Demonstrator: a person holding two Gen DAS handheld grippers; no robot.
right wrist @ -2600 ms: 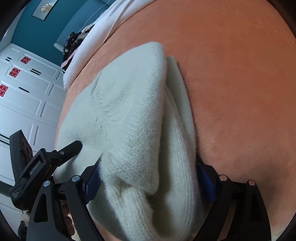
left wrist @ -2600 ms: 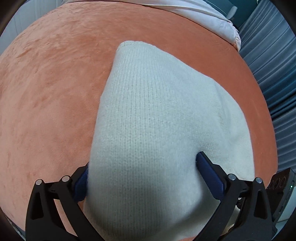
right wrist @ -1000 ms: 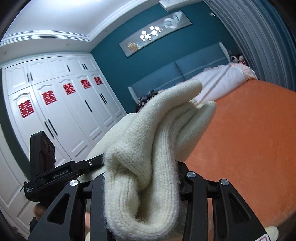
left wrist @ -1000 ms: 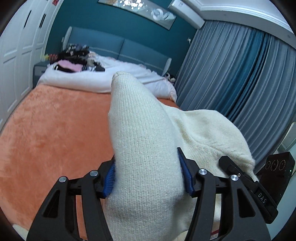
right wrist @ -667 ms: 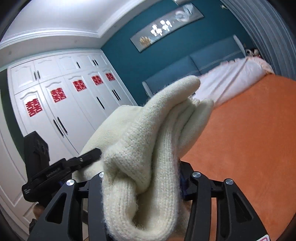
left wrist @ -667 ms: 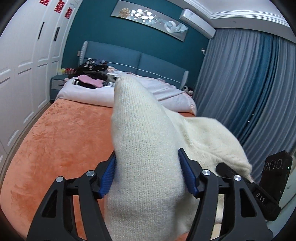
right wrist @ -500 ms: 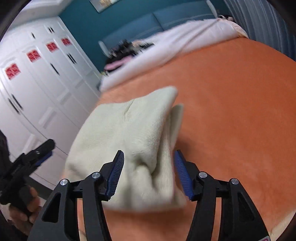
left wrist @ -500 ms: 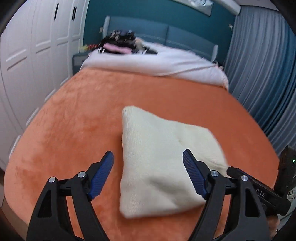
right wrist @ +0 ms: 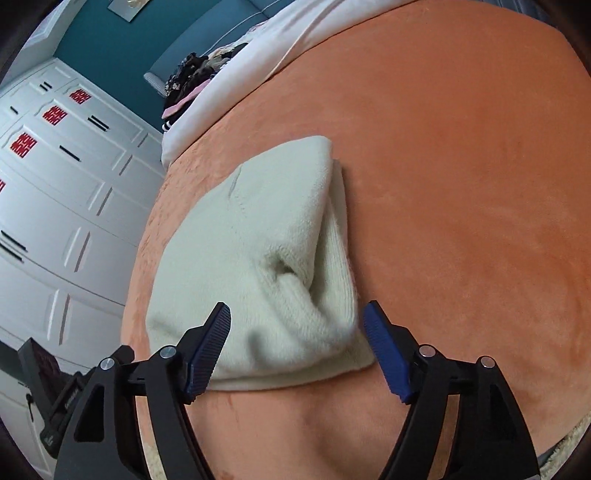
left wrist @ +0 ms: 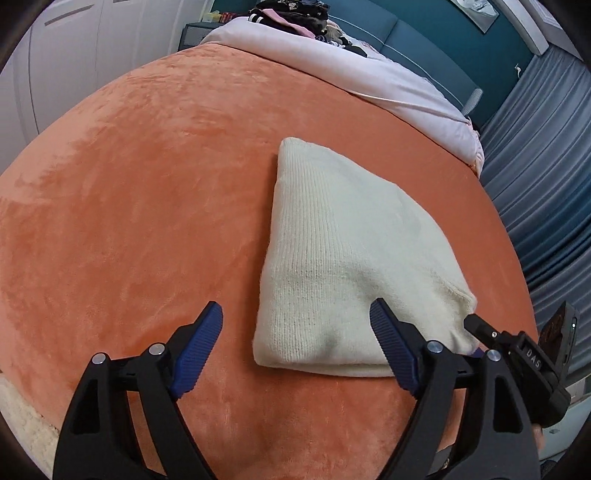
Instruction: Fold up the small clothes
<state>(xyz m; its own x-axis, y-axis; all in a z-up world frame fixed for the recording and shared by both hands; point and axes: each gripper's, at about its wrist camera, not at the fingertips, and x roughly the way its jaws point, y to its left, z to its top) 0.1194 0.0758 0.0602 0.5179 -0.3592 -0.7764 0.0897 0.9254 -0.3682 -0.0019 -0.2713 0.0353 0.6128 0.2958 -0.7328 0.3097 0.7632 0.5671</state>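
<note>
A cream knit garment (left wrist: 343, 258) lies folded in a thick rectangle on the orange bedspread (left wrist: 147, 177). My left gripper (left wrist: 295, 314) is open and empty, just above the garment's near left corner. In the right wrist view the same garment (right wrist: 258, 251) shows its layered, bunched right edge. My right gripper (right wrist: 297, 314) is open and empty, its jaws wide over the garment's near right corner. The right gripper (left wrist: 517, 354) also shows at the right edge of the left wrist view.
A white duvet (left wrist: 351, 70) and a pile of dark and pink clothes (left wrist: 291, 14) lie at the head of the bed. White wardrobe doors (right wrist: 55, 192) stand to the left, blue curtains (left wrist: 546, 177) to the right. The bedspread's near edge (left wrist: 22, 417) is close below.
Both grippers let go of the garment, which was held up in the air. It now lies folded on the bedspread and both grippers have drawn back a little, open.
</note>
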